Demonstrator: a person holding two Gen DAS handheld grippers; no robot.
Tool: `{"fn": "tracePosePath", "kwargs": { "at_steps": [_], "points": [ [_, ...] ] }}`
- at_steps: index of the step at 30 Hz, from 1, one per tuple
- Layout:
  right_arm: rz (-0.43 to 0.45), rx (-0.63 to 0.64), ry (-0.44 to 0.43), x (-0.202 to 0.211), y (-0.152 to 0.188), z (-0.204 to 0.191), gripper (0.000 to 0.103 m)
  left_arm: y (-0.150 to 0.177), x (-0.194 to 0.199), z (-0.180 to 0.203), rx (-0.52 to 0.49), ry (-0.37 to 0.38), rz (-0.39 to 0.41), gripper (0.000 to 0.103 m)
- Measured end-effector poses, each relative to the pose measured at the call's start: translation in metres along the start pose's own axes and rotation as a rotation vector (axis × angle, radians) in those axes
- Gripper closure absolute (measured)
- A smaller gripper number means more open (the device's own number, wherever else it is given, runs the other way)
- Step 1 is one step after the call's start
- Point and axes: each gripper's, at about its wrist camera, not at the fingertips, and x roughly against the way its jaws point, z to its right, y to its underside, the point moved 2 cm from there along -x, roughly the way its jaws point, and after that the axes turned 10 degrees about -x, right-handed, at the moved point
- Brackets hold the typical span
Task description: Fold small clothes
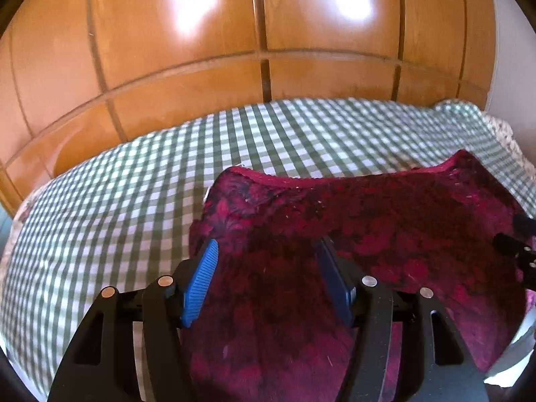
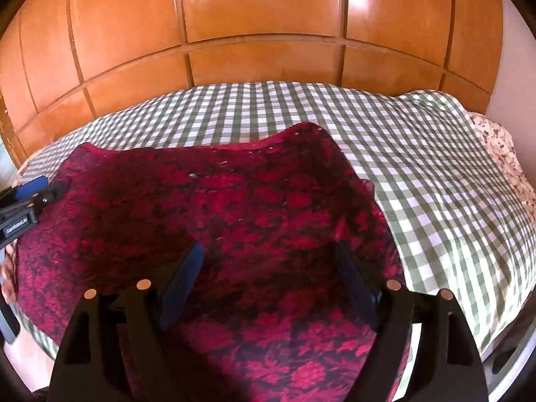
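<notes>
A dark red, black-mottled knitted garment [image 1: 385, 214] [image 2: 234, 194] lies spread on the bed. My left gripper [image 1: 267, 244] hovers over the garment's left part, its blue pads apart with only flat cloth showing between them. My right gripper [image 2: 268, 247] is over the right part, jaws wide, nothing pinched. Each gripper shows at the edge of the other's view: the left gripper [image 2: 43, 189] by the garment's left border, the right gripper [image 1: 514, 232] at its right border.
The bed carries a green-and-white checked sheet [image 1: 117, 201] [image 2: 435, 167]. Glossy wooden wardrobe doors [image 1: 201, 67] [image 2: 268, 60] stand close behind it. A floral cloth [image 2: 499, 147] lies at the far right corner. Part of a hand [image 2: 6, 268] shows at the left edge.
</notes>
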Motion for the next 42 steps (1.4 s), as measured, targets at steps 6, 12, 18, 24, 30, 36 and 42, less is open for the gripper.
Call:
{"fn": "tracePosePath", "kwargs": {
  "at_steps": [6, 12, 18, 24, 30, 36, 42],
  "points": [
    [-0.064, 0.0, 0.021, -0.028, -0.015, 0.011, 0.021, -0.013, -0.057, -0.02, 0.109, 0.069, -0.138, 0.04],
    [-0.049, -0.044, 0.016, -0.037, -0.018, 0.016, 0.016, -0.017, -0.066, -0.018, 0.101, 0.038, -0.161, 0.039],
    [-0.033, -0.067, -0.036, -0.022, -0.017, 0.019, 0.015, -0.012, -0.018, -0.006, 0.105, -0.026, -0.073, 0.027],
    [-0.002, -0.105, -0.073, 0.013, -0.012, 0.026, 0.01, 0.005, 0.024, 0.002, 0.106, -0.052, 0.014, 0.018],
    [-0.005, -0.2, -0.069, 0.035, -0.006, 0.063, 0.003, 0.021, 0.045, 0.015, 0.079, -0.051, 0.049, 0.018],
    [-0.107, -0.336, -0.126, 0.026, 0.018, 0.097, 0.003, 0.031, 0.058, 0.024, 0.09, -0.032, 0.06, 0.018],
    [-0.198, -0.418, -0.283, 0.021, 0.036, 0.103, 0.003, 0.036, 0.065, 0.033, 0.087, -0.009, 0.07, 0.018]
  ]
}}
